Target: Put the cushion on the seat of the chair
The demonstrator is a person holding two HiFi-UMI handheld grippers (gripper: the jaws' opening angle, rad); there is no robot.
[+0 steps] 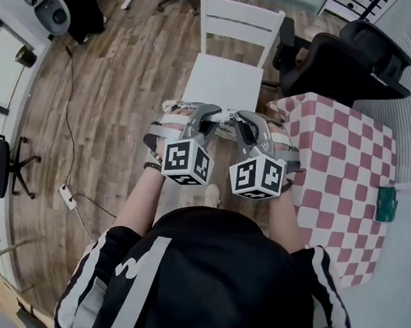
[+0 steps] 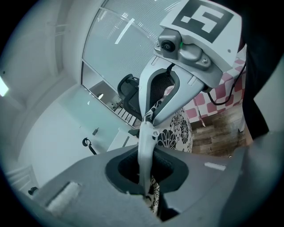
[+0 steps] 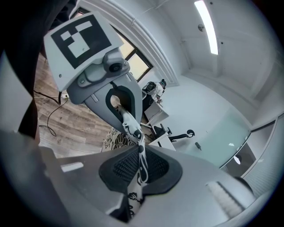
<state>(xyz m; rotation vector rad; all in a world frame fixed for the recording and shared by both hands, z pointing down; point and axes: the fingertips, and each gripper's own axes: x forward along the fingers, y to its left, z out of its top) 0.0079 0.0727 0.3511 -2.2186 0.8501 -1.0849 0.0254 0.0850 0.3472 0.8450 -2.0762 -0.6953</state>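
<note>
A white cushion with a black flower print hangs between my two grippers, just in front of the white chair's seat. My left gripper is shut on the cushion's left edge, and the thin fabric runs between its pads. The printed cushion hangs beyond them. My right gripper is shut on the other edge, with printed fabric pinched in its jaws. Part of the cushion shows past them. The chair's slatted backrest stands at the far side of the seat.
A table with a red-and-white checked cloth stands close on the right, with a green object on it. A black office chair is behind the table. A power strip and cable lie on the wooden floor at left.
</note>
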